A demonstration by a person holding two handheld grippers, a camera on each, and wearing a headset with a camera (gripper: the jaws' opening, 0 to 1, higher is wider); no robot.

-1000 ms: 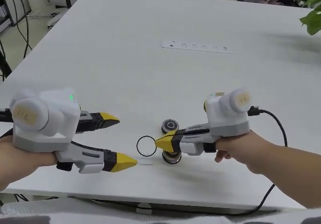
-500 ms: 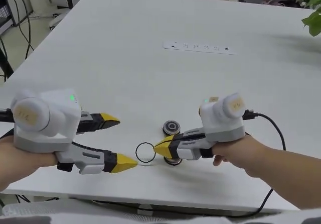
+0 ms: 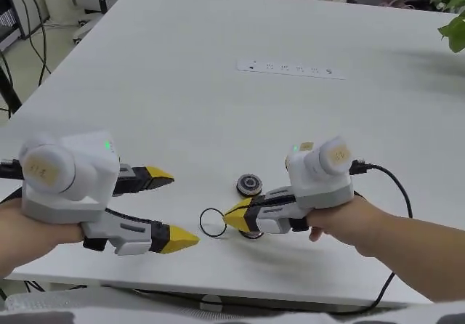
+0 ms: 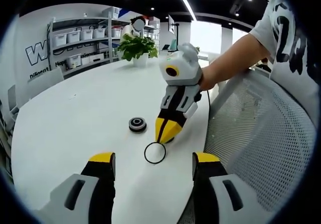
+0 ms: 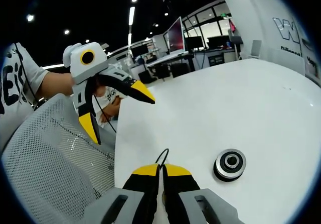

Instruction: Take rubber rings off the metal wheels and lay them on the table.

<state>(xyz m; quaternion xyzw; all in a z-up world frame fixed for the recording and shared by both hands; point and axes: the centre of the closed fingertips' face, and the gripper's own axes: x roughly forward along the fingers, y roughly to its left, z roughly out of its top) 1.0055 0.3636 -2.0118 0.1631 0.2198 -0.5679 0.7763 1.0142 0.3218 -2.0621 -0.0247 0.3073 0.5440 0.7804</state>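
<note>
A thin black rubber ring [image 3: 201,222] lies flat near the desk's front edge, its rim pinched by the right gripper [image 3: 229,220]. One metal wheel [image 3: 249,184] lies just behind it; a second wheel [image 3: 251,234] is partly hidden.

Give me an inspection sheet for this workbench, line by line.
Surface: white table, looks clean.
Job's things: rubber ring pinched at its edge; one metal wheel stands free; second wheel partly hidden under the right gripper.
Clutter: socket strip at mid-table.
Grippers: left gripper open, holding nothing; right gripper's fingers shut on the rubber ring.
Cables: black cable trails from the right gripper.
Surroundings: plant at the far edge.
</note>
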